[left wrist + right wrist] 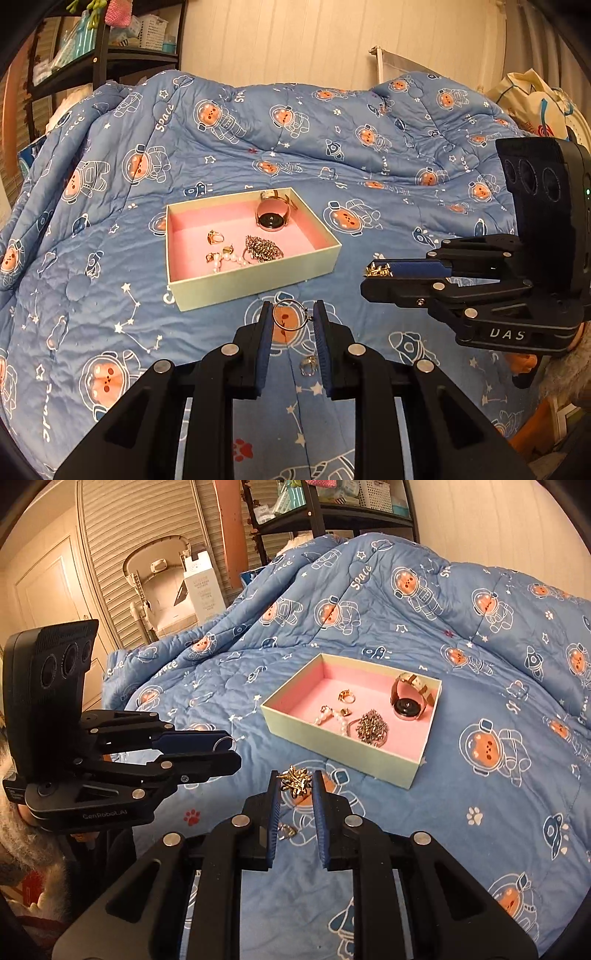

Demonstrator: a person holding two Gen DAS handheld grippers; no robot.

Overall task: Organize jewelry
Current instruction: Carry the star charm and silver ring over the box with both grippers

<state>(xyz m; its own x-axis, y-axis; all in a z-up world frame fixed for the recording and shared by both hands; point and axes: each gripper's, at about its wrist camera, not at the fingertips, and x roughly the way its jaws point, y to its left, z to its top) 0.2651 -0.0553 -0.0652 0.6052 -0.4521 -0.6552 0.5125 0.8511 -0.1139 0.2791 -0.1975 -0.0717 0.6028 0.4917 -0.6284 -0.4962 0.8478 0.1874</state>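
A pale green box with a pink lining [255, 284] [332, 746] lies on the blue bedspread. It holds a watch [272, 216] [408, 698], gold rings, a pearl piece and a spiky silver piece [263, 249]. My left gripper [292, 314] is shut on a thin silver ring [290, 314] just in front of the box; it shows in the right wrist view [227, 744]. My right gripper [295, 781] is shut on a gold flower-shaped piece [295, 781] [378, 270], held above the bedspread right of the box. One small ring [308, 365] [286, 830] lies loose on the bedspread.
The blue astronaut-print bedspread [369, 166] covers the whole bed. A black shelf rack with baskets [122, 44] stands at the back left. A bag [532, 99] sits at the far right edge. A white box and shuttered doors [203, 587] stand beyond the bed.
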